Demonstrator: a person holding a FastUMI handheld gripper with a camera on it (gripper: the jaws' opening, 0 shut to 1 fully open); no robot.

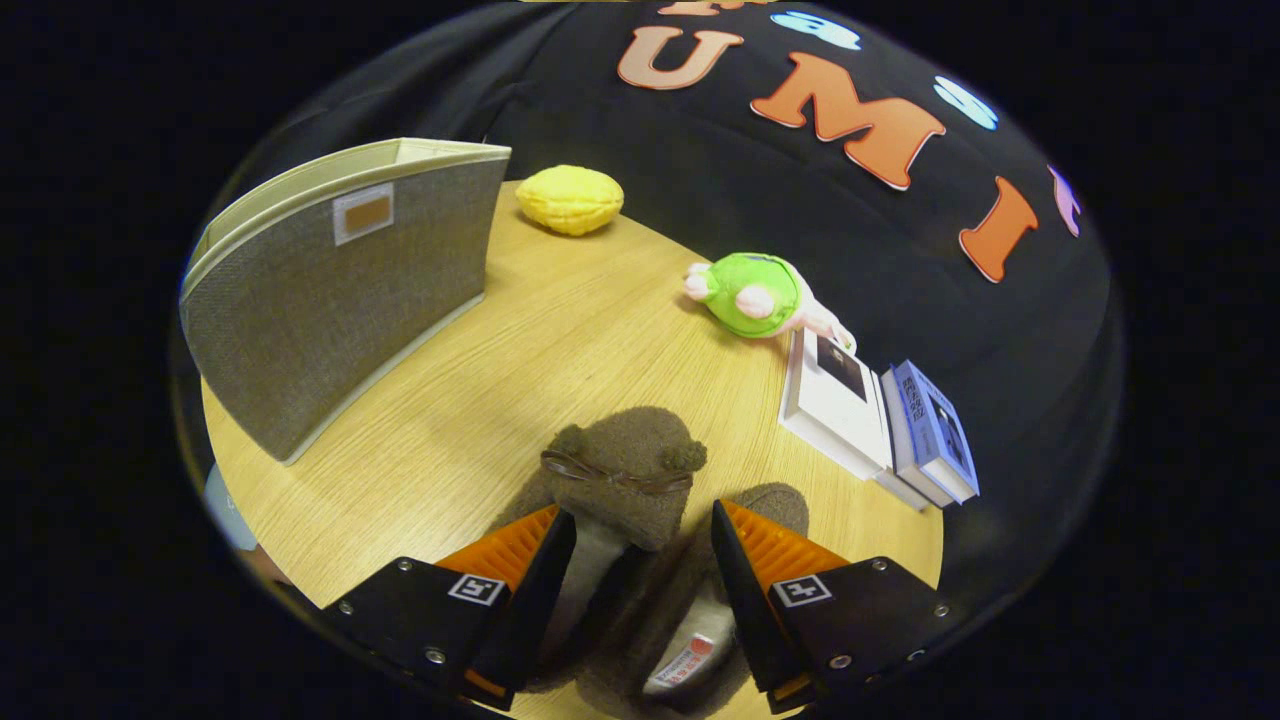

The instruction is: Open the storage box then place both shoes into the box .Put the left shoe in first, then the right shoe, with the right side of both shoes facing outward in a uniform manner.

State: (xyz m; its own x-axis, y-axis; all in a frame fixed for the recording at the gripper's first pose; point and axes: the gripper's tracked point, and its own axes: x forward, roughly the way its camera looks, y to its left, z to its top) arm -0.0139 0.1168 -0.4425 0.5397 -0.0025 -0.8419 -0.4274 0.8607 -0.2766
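1. Lying on the bench [560, 340], two brown fuzzy shoes sat close together, right at the tongs [640, 560].
2. One shoe [625, 470] had a small bow and two round ears on its toe, and its toe pointed away, beyond the fingers.
3. The second shoe [690, 620] lay just beside the first, partly under it, and its pale insole with a small label showed between the fingers.
4. The tongs were parted, one finger on each side of the shoes; the fingers [530, 560] stood close to the fuzzy material, but I could not tell if both pressed on it.
5. The box [330, 290], grey fabric with a pale rim, stood upright on the bench, well apart from the shoes, ahead and to the left of the fingers.
6. It looked flat and folded, and a small tag was on its wide side.
7. A yellow plush [570, 198] lay just behind the corner of the box.
8. A green plush [758, 295] lay at the far right edge of the bench.
9. Near it, two books [880, 415] rested side by side, ahead and to the right of the fingers.
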